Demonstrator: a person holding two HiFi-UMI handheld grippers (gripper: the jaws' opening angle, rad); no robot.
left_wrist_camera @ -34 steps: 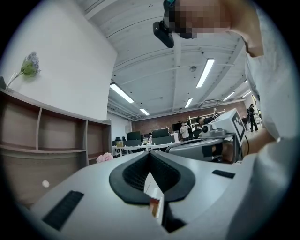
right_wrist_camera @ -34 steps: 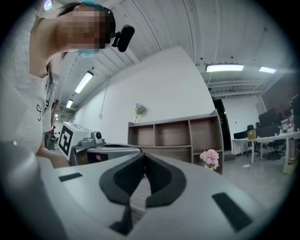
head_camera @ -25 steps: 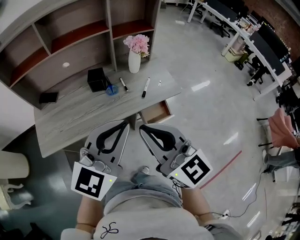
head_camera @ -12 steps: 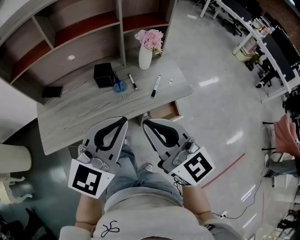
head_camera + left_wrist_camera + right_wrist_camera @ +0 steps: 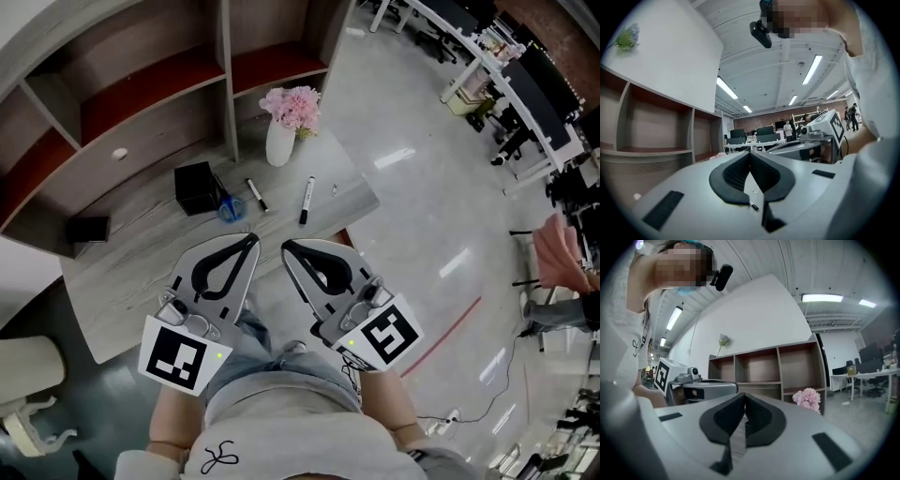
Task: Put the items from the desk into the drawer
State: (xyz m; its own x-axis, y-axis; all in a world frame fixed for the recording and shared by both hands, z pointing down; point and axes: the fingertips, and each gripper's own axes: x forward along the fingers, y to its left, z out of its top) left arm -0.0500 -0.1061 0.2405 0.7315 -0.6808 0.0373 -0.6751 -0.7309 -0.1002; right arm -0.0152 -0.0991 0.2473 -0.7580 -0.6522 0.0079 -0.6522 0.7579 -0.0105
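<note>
On the grey wooden desk (image 5: 141, 272) lie a long marker (image 5: 307, 200), a shorter marker (image 5: 256, 194), a small blue item (image 5: 228, 208), a black box (image 5: 196, 186), a tiny pale piece (image 5: 334, 189) and a flat black item (image 5: 87, 228). My left gripper (image 5: 253, 239) and right gripper (image 5: 286, 246) are side by side at waist height over the desk's front edge, both shut and empty. The jaws meet in the left gripper view (image 5: 750, 154) and in the right gripper view (image 5: 743, 397). The drawer under the front edge is mostly hidden behind the right gripper.
A white vase of pink flowers (image 5: 280, 141) stands at the desk's back edge, also seen in the right gripper view (image 5: 806, 398). A shelf unit (image 5: 159, 84) rises behind the desk. Shiny floor (image 5: 422, 187) and office desks with chairs (image 5: 506, 75) lie to the right.
The head view has shifted, so the desk sits nearer the grippers and the open drawer has slipped behind the right gripper. Both grippers stay shut, side by side.
</note>
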